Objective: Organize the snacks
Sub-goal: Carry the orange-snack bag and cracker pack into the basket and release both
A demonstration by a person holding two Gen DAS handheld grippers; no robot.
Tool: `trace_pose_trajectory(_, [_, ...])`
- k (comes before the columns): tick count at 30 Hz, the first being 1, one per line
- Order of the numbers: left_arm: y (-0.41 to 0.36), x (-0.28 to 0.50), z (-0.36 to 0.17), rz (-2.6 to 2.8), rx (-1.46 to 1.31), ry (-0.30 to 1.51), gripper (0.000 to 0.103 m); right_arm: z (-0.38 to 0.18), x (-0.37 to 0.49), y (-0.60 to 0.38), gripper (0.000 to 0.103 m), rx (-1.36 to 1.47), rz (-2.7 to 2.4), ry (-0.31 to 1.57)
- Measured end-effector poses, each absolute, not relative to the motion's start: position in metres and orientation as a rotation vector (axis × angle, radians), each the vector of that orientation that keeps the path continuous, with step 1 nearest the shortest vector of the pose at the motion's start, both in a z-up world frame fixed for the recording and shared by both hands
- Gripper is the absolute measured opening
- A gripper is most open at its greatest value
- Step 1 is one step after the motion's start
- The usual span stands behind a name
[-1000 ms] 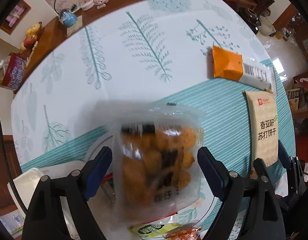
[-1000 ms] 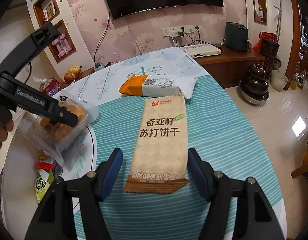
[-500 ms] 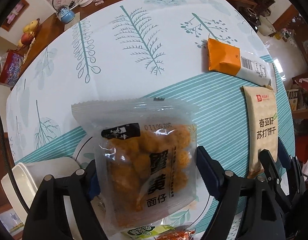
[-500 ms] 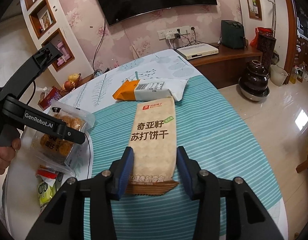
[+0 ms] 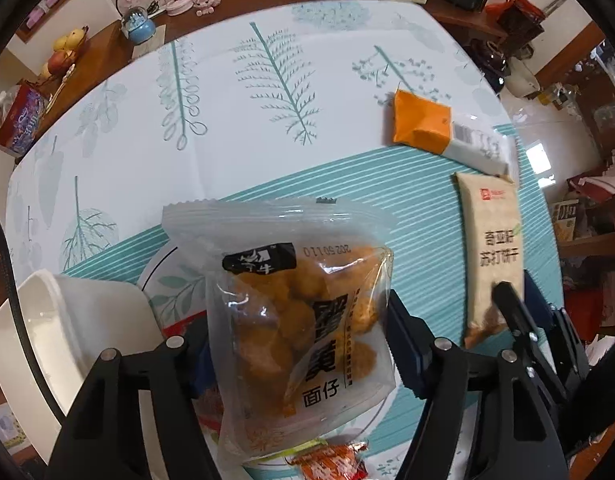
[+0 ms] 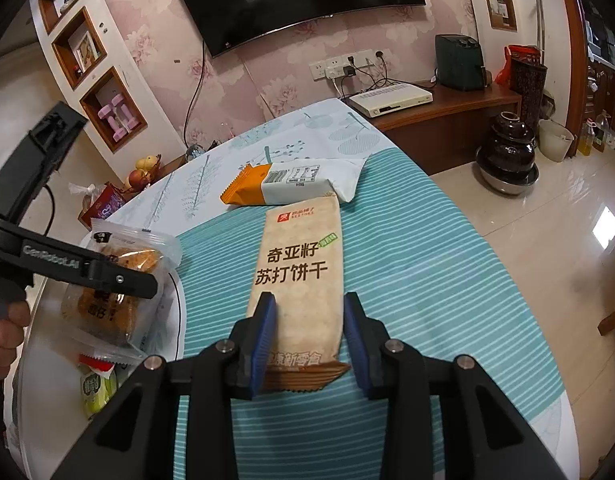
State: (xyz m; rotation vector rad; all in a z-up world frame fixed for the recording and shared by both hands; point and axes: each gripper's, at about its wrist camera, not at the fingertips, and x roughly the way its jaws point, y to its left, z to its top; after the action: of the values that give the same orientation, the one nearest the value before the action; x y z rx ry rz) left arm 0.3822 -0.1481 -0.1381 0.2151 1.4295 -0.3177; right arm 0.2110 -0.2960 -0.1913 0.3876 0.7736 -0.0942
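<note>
Now:
left hand-held gripper (image 5: pixel 297 344): closing, puff bag (image 5: pixel 295 316) pinched, raised off plate (image 5: pixel 163 280)
right hand-held gripper (image 6: pixel 305 336): narrowed since earlier, closing around cracker pack (image 6: pixel 299 280), contact unclear

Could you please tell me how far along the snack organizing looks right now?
Done: small packets lie on the white plate. In hand: left claw grips the clear bag of golden puffs; right claw is closing around the beige cracker pack. Left: the orange-and-white packet.
</note>
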Motion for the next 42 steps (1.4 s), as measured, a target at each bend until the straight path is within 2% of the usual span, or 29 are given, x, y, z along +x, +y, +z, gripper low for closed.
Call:
trace_pose_trajectory(4, [-0.14, 0.376, -0.114, -0.344, 0.168, 1.39, 0.069, -0.189, 0.215, -0.293, 0.04, 0.374, -0.094, 0.816])
trace_pose_trajectory(8, [-0.134, 0.363, -0.086, -0.366, 0.137, 1.337, 0.069, -0.187, 0.219, -0.288, 0.053, 0.358, -0.086, 0.855])
trace_pose_trajectory(14, [-0.117, 0.335, -0.042, -0.41, 0.086, 1.257, 0.07, -0.186, 0.228, -0.273, 0.061, 0.259, -0.119, 0.907])
trace_pose_trajectory(22, [-0.073, 0.295, -0.005, -0.401, -0.005, 1.185, 0.07, -0.188, 0.237, -0.253, 0.062, 0.112, -0.228, 0.959])
trace_pose_trajectory(28, [-0.03, 0.271, 0.006, -0.354, -0.076, 1.159, 0.07, -0.187, 0.239, -0.254, 0.061, 0.129, -0.251, 0.972])
trace_pose_trajectory(31, [-0.006, 0.258, 0.006, -0.324, -0.118, 1.16, 0.07, -0.185, 0.238, -0.252, 0.056, 0.129, -0.248, 0.979])
trace_pose_trajectory(42, [0.057, 0.214, -0.014, -0.211, -0.215, 1.198, 0.071, -0.178, 0.208, -0.231, 0.055, 0.131, -0.205, 1.036])
